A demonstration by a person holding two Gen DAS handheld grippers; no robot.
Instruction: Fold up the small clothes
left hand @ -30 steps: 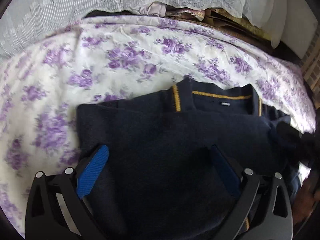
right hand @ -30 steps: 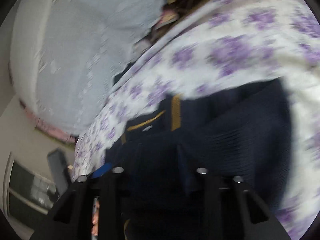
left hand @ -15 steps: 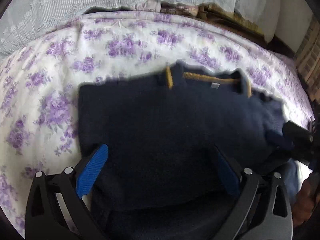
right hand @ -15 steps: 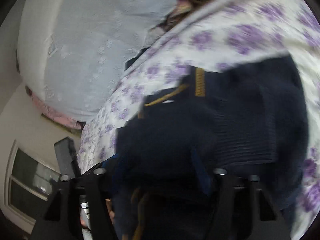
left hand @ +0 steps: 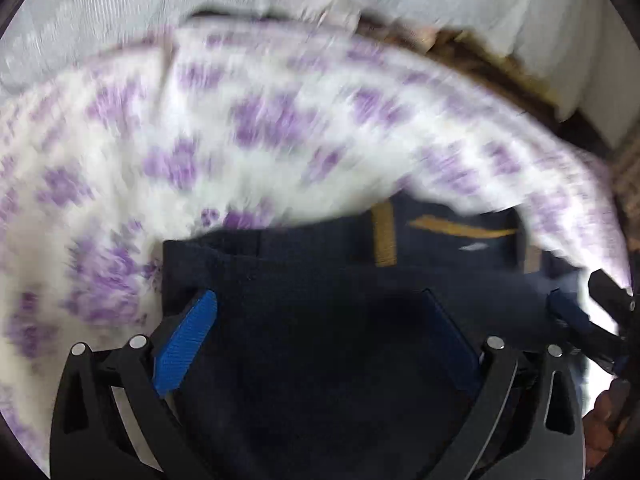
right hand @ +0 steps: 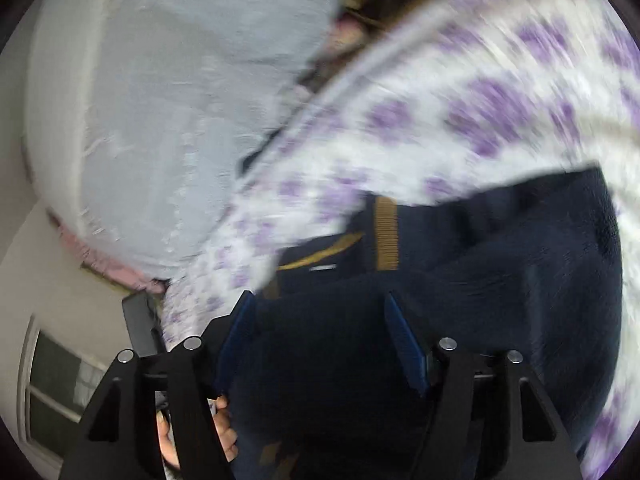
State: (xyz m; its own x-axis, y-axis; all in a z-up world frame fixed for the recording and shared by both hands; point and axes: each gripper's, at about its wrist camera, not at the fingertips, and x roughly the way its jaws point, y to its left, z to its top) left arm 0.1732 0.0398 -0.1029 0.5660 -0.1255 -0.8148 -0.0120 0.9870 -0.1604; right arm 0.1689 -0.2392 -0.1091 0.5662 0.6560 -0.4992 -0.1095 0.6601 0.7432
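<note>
A small navy sweater (left hand: 320,320) with mustard collar stripes (left hand: 384,240) lies on a white bedsheet with purple flowers (left hand: 200,140). My left gripper (left hand: 320,320) is open, its blue pads wide apart over the sweater's near part. My right gripper (right hand: 320,328) is open, pads astride navy cloth; the sweater (right hand: 500,260) spreads to the right of it, collar (right hand: 386,236) ahead. The right gripper's tip also shows in the left wrist view (left hand: 600,312) at the sweater's right edge. Both views are motion-blurred.
A pale grey lace-patterned cover (left hand: 120,12) hangs behind the bed, also in the right wrist view (right hand: 160,100). Crumpled clothes (left hand: 440,36) sit in the gap behind the bed. A window (right hand: 52,392) shows low left. The bed edge drops off at right (left hand: 600,184).
Both grippers have pushed forward and lower over the sweater, so the collar now sits closer. The right gripper's pads, hidden in cloth a second ago, now show apart. Both views blurred.
</note>
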